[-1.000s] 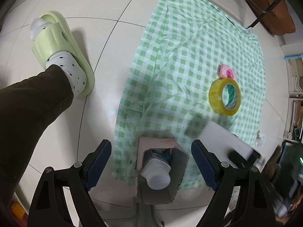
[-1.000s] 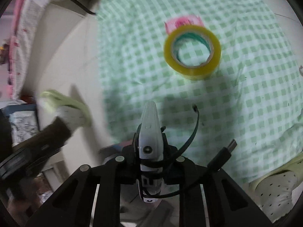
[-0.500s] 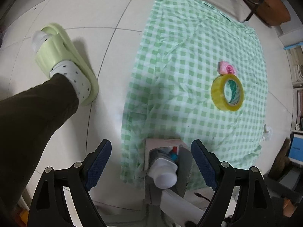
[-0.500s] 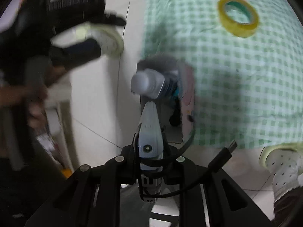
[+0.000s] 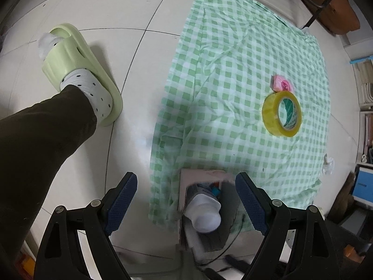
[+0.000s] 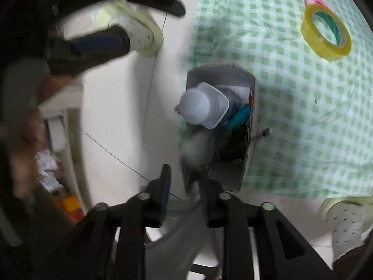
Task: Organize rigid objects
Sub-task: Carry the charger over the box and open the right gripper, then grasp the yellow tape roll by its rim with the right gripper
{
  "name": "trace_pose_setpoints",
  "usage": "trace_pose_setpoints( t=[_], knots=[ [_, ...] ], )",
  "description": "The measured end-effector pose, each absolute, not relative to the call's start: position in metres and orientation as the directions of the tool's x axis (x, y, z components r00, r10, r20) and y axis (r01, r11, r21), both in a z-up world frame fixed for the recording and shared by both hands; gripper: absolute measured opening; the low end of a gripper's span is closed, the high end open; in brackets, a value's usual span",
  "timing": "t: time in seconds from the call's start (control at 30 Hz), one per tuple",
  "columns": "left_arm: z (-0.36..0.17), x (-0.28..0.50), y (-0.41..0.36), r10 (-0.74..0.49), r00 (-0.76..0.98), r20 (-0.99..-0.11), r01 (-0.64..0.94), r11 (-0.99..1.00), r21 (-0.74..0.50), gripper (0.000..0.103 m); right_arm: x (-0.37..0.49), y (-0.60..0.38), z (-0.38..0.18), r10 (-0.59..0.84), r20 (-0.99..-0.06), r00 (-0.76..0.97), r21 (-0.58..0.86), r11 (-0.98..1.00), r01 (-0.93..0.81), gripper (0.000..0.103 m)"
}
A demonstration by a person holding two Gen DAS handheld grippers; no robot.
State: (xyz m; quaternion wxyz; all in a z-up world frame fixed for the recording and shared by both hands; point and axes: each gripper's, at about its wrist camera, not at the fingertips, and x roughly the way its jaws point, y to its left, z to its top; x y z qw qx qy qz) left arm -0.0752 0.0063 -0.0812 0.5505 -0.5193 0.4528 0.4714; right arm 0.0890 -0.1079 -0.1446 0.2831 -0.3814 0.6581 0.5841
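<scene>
A pink-sided cardboard box [image 5: 205, 175] stands at the near edge of a green checked cloth [image 5: 233, 70]; it also shows in the right wrist view [image 6: 233, 70]. A white-capped bottle [image 5: 205, 214] [image 6: 202, 105] and a teal item [image 6: 237, 116] stick out of it. A yellow tape roll [image 5: 281, 113] [image 6: 326, 35] and a pink item [image 5: 281, 84] lie on the cloth. My left gripper [image 5: 186, 207] is open and empty above the box. My right gripper [image 6: 184, 186] is open just over the box's near end, where a blurred grey object [image 6: 198, 154] drops into the box.
A foot in a green slipper [image 5: 79, 70] stands on the white tiled floor left of the cloth. A second slippered foot [image 6: 345, 219] is at the lower right of the right wrist view. Chair legs [image 5: 319, 0] and shelves [image 5: 366, 93] are at the far right.
My right gripper swung from the tape roll over to the box and opened, letting go of the white device with its cable. The left gripper stayed open above the box.
</scene>
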Motion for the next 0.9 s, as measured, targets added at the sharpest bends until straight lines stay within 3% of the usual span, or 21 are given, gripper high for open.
trace_pose_setpoints(
  t=[0.1,0.27,0.37,0.53,0.77,0.9],
  knots=[
    [-0.084,-0.07,0.006,0.04,0.139,-0.989,-0.99,0.026,-0.138,0.086,0.111,-0.102,-0.14,-0.105,-0.852,-0.512,0.51,0.053,-0.859,0.052],
    [-0.088,-0.055,0.009,0.023,0.133,-0.991,-0.99,0.057,-0.132,0.086,0.177,-0.087,-0.151,0.003,-0.881,-0.473,0.459,0.241,-0.855,0.054],
    [-0.091,-0.04,0.01,0.015,0.124,-0.992,-0.988,0.1,-0.122,0.086,0.219,-0.076,-0.167,0.048,-0.921,-0.386,0.38,0.331,-0.864,0.064],
    [-0.098,-0.019,0.008,-0.007,0.114,-0.993,-0.979,0.168,-0.114,0.086,0.274,-0.061,-0.202,0.027,-0.962,-0.27,0.254,0.441,-0.861,0.066],
    [-0.103,-0.013,0.011,-0.011,0.095,-0.995,-0.975,0.202,-0.095,0.086,0.268,-0.001,-0.219,0.066,-0.989,-0.131,0.143,0.226,-0.964,0.067],
    [-0.109,-0.022,0.015,-0.035,0.099,-0.994,-0.984,0.148,-0.103,0.086,0.242,0.034,-0.226,0.106,-0.983,-0.151,0.163,0.124,-0.979,0.067]
  ],
)
